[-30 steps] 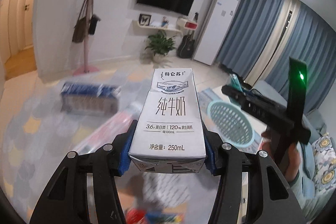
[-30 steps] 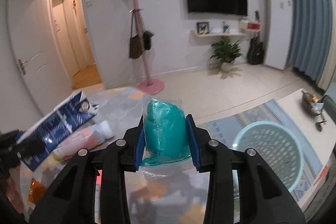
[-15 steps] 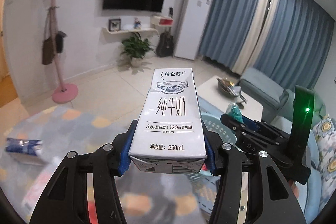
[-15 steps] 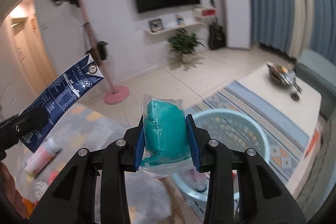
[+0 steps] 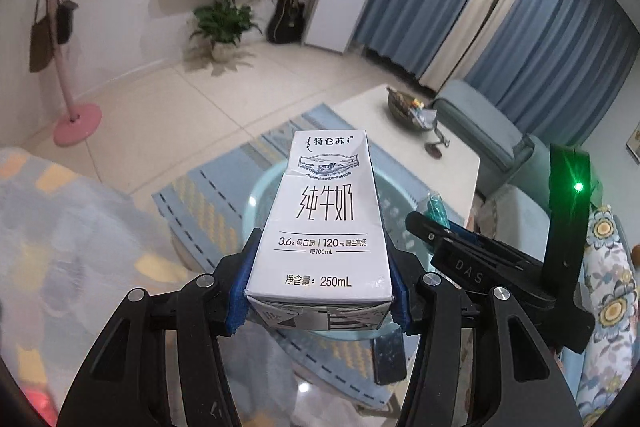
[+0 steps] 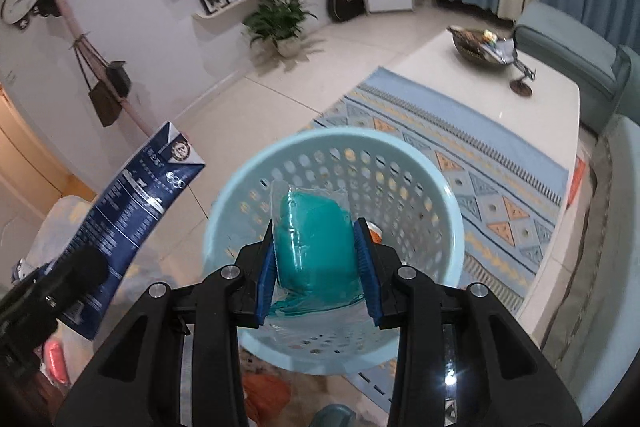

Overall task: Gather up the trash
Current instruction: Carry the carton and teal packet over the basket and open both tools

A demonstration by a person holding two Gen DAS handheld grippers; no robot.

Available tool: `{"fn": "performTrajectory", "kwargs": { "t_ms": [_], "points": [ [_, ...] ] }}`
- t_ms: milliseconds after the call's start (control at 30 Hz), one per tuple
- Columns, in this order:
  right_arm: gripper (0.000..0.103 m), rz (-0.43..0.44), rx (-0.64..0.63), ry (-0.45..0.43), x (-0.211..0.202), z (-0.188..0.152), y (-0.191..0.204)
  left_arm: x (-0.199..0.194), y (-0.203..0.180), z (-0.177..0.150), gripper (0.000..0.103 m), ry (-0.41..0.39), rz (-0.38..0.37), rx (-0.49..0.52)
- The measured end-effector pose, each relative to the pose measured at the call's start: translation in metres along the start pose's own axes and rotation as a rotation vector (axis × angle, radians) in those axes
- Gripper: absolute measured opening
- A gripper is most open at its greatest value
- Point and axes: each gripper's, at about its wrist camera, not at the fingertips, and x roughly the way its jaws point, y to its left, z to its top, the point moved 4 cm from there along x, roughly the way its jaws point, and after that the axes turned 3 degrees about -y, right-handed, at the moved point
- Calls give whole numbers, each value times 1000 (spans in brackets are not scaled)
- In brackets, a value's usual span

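Note:
My left gripper [image 5: 320,291] is shut on a white 250 mL milk carton [image 5: 322,223], held upright over the light blue perforated basket [image 5: 256,203] that shows behind it. In the right wrist view my right gripper [image 6: 316,267] is shut on a teal item in a clear plastic bag [image 6: 314,239], directly above the open basket [image 6: 424,187]. The carton's dark blue side [image 6: 132,203] appears at the left of that view, with the left gripper below it. The right gripper [image 5: 424,223] shows at the right of the left wrist view, the teal bag [image 5: 434,205] at its tip.
The basket stands on a blue patterned rug [image 6: 500,163] beside a white coffee table [image 6: 500,95] holding a bowl [image 6: 474,45]. A blue sofa [image 6: 576,55] lies beyond. An orange scrap [image 6: 266,393] and a red item [image 6: 56,357] lie low in the right wrist view.
Both grippers have swung to the right and downward with their loads. The basket has come from the side to directly under them. The cluttered patch with the blue box has left view.

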Motion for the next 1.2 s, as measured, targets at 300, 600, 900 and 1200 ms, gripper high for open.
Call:
{"fn": "performTrajectory", "kwargs": {
  "t_ms": [300,600,900,1200],
  "points": [
    [60,-20,53,21,11,-2,-25,10,-1,-8,66,9,-20,-17],
    [61,-12,52,-9,-3,2,-23,-5,-2,-10,69,-19,-14,-19],
    [61,26,-16,-65,-34,2,15,-47,11,-12,69,-91,6,-21],
    [61,115,-135,-123,-72,-6,88,-122,47,-14,72,-204,62,-48]
  ]
}}
